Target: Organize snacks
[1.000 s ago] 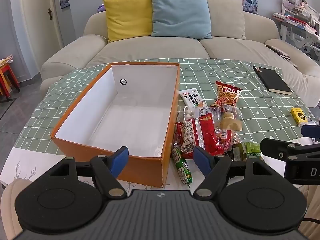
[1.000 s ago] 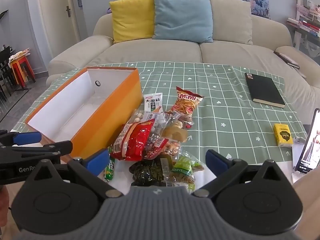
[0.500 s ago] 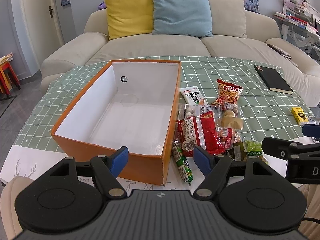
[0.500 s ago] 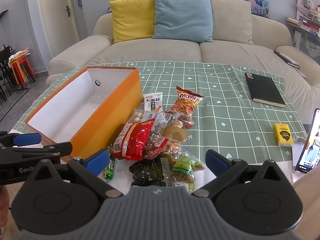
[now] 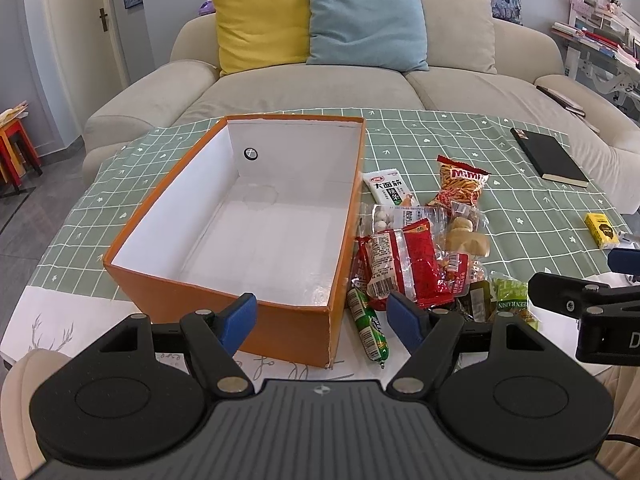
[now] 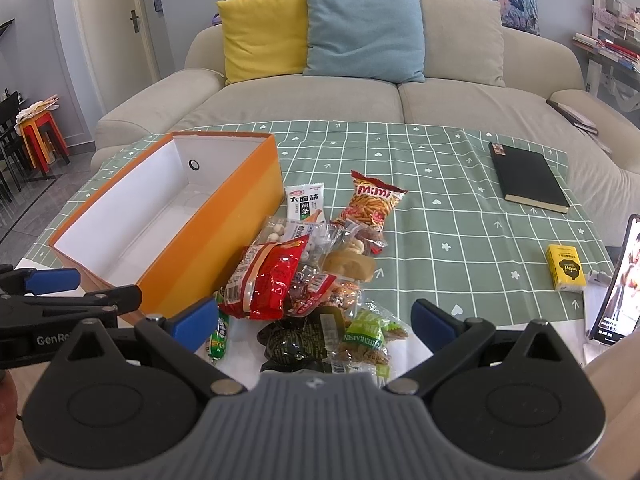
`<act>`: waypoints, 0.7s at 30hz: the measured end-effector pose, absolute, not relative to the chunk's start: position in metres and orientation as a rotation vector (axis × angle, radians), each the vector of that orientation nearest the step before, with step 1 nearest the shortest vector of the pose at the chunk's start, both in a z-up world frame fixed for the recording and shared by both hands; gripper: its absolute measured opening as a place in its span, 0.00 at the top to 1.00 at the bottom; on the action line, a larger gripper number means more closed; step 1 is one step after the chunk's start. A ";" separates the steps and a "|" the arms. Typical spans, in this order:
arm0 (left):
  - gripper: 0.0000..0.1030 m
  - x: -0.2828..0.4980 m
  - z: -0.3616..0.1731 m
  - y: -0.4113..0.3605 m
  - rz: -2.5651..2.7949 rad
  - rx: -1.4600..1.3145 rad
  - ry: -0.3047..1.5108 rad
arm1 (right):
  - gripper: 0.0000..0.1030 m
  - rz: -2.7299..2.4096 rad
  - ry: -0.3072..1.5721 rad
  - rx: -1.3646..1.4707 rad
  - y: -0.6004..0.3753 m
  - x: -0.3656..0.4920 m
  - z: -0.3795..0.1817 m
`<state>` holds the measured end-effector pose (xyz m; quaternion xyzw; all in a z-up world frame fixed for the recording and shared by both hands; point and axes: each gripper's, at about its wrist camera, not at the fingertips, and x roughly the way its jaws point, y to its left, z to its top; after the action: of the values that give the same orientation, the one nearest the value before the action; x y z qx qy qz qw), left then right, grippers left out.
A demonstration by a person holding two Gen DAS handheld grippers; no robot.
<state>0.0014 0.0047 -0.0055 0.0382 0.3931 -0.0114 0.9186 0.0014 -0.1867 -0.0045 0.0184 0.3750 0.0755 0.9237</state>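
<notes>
Both grippers hang open and empty at the near edge of the table. The left gripper (image 5: 322,318) has crept a little forward and downward over the last second: the orange box (image 5: 224,300) and the snack pile now sit slightly lower and nearer in its view than they did a moment ago. Its jaws stand apart with nothing between them, framing the box's near right corner and the green sausage stick (image 5: 367,328) that lies just beside that corner. The right gripper (image 6: 310,326) has hardly shifted at all; its jaws are spread wide, with the dark packet (image 6: 298,340) and the green raisin bag (image 6: 366,336) lying between its fingers in the view, apparently lower on the table rather than held.

No snack has moved. The box is bare inside, white floor showing all the way across. The pile sits just right of it on the green checked cloth (image 6: 460,208): the red bag (image 5: 404,268) on top, the white strip packet (image 5: 386,194) and the orange chip bag (image 5: 460,182) at the far end. A black notebook (image 6: 528,178) and a small yellow box (image 6: 566,268) lie well apart to the right.

So the change is only an approach. I judge the sorting has not begun, and the left gripper's small advance points toward a first pick near the sausage stick or red bag.
</notes>
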 end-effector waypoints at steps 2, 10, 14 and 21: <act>0.16 0.001 -0.005 0.005 -0.023 0.079 0.809 | 0.04 0.155 0.771 0.037 -0.186 0.002 -0.004; 0.16 0.001 -0.005 0.006 -0.024 0.078 0.809 | 0.04 0.157 0.778 0.034 -0.189 0.003 -0.008; 0.16 0.001 -0.005 0.006 -0.022 0.078 0.810 | 0.04 0.155 0.783 0.032 -0.185 0.004 -0.010; 0.16 0.001 -0.009 0.007 -0.016 0.074 0.810 | 0.04 0.157 0.787 0.029 -0.185 0.003 -0.010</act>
<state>0.0007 0.0067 -0.0087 0.0362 0.3941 -0.0080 0.9183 0.0032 -0.1848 -0.0101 0.0142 0.3829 0.0763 0.9205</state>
